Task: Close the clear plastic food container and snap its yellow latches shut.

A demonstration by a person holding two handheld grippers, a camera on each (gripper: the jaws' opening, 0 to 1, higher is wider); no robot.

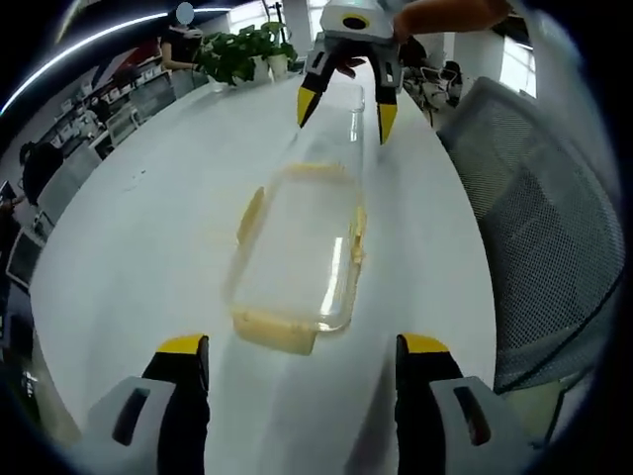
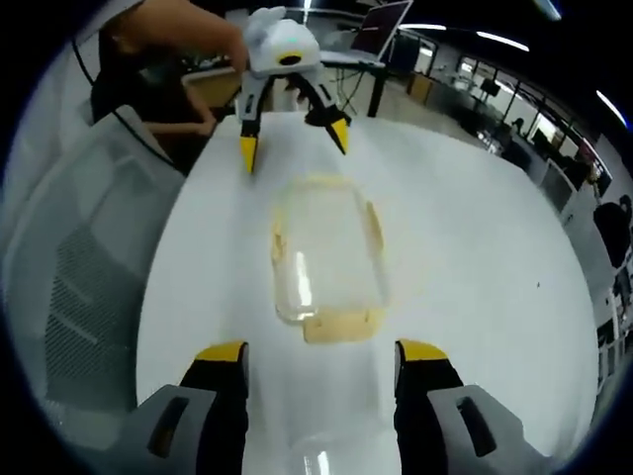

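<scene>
One clear plastic food container (image 1: pixel 297 259), lid seated, central on white tabletop (image 1: pixel 138 247). Two grippers facing across container: left gripper (image 1: pixel 302 368) at one short end, right gripper (image 2: pixel 316 371) at the opposite end, both wide apart, empty, clear of container. Yellow latches (image 1: pixel 272 336) around container rim, apparently flared outward, unsnapped; exact count unclear. Probably light, rigid, slippery; likely to slide under push. Best steadied at one end, pressed at each latch. One mesh chair (image 1: pixel 544 228) beside tabletop edge.

The gray chair (image 1: pixel 539 237) is cut off at the edge. The people far back (image 1: pixel 183 45) look small and blurry. The container's lid (image 2: pixel 326 465) is cut off at the bottom.
</scene>
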